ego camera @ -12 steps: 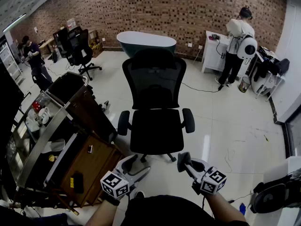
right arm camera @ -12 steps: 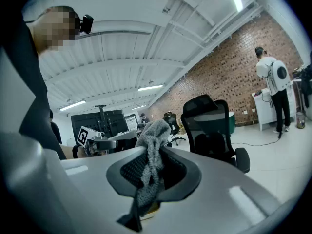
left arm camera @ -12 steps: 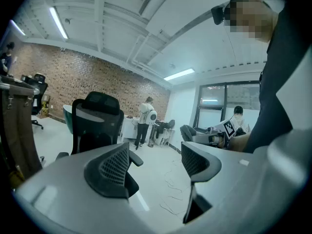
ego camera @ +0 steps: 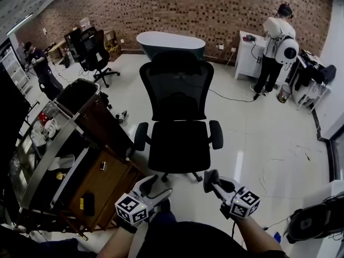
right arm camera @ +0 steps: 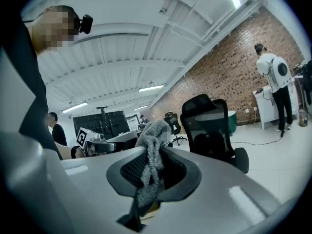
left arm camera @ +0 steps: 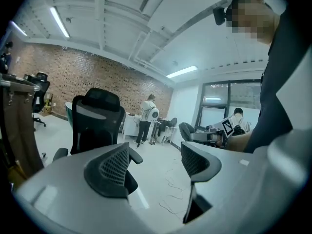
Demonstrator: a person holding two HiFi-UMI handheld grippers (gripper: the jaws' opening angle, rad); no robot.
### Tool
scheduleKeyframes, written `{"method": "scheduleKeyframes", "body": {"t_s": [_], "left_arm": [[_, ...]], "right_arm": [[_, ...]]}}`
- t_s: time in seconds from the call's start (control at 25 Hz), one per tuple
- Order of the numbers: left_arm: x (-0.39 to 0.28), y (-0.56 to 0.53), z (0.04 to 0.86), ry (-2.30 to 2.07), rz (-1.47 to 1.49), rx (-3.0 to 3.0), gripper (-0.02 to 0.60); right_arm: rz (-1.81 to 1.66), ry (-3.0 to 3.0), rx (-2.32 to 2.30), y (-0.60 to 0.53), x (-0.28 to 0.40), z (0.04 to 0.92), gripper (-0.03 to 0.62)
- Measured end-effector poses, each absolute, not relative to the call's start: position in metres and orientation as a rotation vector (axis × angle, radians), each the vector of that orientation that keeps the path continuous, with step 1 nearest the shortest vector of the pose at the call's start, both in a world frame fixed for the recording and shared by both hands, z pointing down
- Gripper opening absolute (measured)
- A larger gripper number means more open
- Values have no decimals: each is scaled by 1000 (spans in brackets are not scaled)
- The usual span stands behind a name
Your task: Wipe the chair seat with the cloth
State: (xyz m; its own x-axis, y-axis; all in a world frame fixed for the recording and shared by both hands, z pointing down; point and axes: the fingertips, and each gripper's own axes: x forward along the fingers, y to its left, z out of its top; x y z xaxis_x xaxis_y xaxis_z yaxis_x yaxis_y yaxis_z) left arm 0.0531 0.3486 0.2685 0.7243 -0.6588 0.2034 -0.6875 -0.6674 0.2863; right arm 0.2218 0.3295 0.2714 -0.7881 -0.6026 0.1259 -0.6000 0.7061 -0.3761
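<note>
The black office chair [ego camera: 179, 117] stands in the middle of the floor, its seat [ego camera: 179, 152] facing me and bare. Both grippers hover low in front of the seat, short of its front edge. My left gripper [ego camera: 148, 185] is open, its jaws apart with nothing between them [left arm camera: 156, 162]; the chair [left arm camera: 95, 121] shows beyond its left jaw. My right gripper [ego camera: 211, 179] is shut on a grey cloth [right arm camera: 151, 152], which bunches above the jaws and hangs down between them. The chair [right arm camera: 210, 128] lies ahead and to the right of it.
A metal and wood cart [ego camera: 80, 144] stands close on the left of the chair. A second black chair [ego camera: 94, 52] and a teal tub [ego camera: 171, 41] stand by the brick wall. One person [ego camera: 274, 42] stands at a white table back right, another person [ego camera: 40, 63] far left.
The head view has shifted a little. Both grippers sit almost where they were in front of the chair, and the cloth stays in the right one.
</note>
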Motion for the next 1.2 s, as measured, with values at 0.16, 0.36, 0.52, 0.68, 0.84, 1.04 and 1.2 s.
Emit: {"method": "scheduleKeyframes", "body": {"t_s": [0.16, 0.36, 0.52, 0.68, 0.84, 1.04, 1.2], "left_arm": [[54, 330, 276, -1037, 112, 2582, 360], [47, 291, 288, -1006, 107, 2571, 360], [30, 243, 296, -982, 103, 2574, 360], [7, 189, 300, -940, 107, 2577, 360], [-21, 132, 300, -887, 116, 2580, 360], [-46, 76, 304, -823, 144, 2589, 360], [-55, 47, 311, -804, 158, 2575, 360]], "right_arm": [[-643, 2888, -1032, 312, 222, 279, 46], [-662, 2887, -1066, 276, 214, 286, 46], [-664, 2880, -1101, 233, 195, 290, 46], [-697, 2868, -1136, 182, 166, 296, 46], [-720, 2859, -1163, 125, 133, 297, 46], [-720, 2848, -1212, 59, 107, 296, 46], [-725, 2855, -1228, 24, 95, 299, 46]]}}
